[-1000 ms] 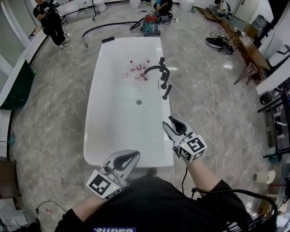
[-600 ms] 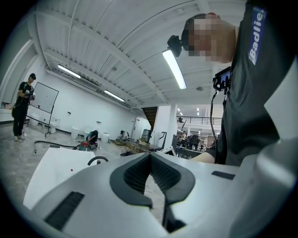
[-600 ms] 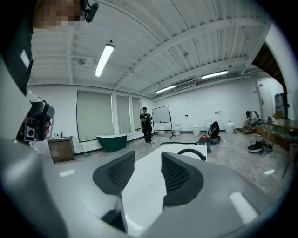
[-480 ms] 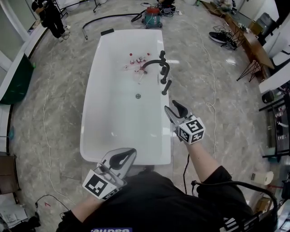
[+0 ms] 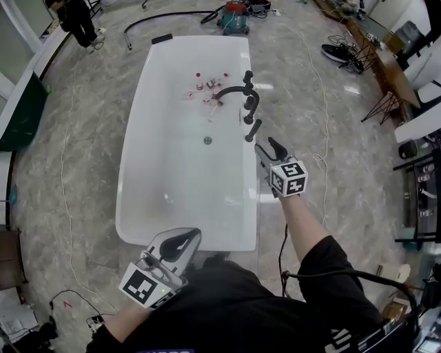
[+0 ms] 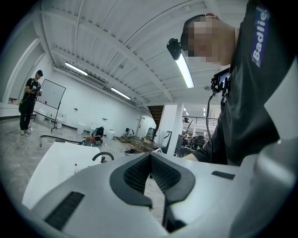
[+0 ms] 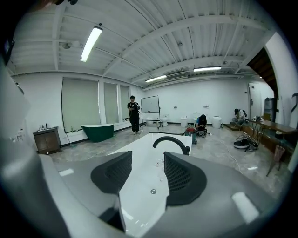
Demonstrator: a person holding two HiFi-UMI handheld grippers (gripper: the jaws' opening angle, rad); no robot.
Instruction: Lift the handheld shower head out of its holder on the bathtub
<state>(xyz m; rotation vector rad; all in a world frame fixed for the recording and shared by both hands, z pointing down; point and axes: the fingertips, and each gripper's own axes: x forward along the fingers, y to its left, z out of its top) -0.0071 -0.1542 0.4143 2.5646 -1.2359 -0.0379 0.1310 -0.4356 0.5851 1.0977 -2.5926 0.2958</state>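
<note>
The white bathtub [image 5: 138, 186] runs away from me. On its right rim stand a black arched faucet [image 5: 233, 89] and, nearer to me, the black handheld shower head [image 5: 253, 130], upright in its holder. My right gripper [image 5: 268, 149] hovers just short of the shower head, a little to its right, clear of it. Its jaws are opening and hold nothing. In the right gripper view the faucet [image 7: 171, 140] shows between the pads [image 7: 186, 176]; the shower head is hidden there. My left gripper [image 5: 180, 241] is shut and empty at the tub's near end, its pads [image 6: 135, 174] meeting at the tips.
Small bottles [image 5: 207, 89] lie in the tub near the faucet, with a drain [image 5: 207, 140] mid-floor. A vacuum [image 5: 234, 10] and black hose [image 5: 165, 15] sit beyond the tub. A person [image 5: 76, 21] stands far left. A cable [image 5: 322, 165] trails on the floor to the right.
My right gripper moved forward along the tub's right rim to just short of the shower head, and its jaws spread wider. The left gripper slid slightly back toward me.
</note>
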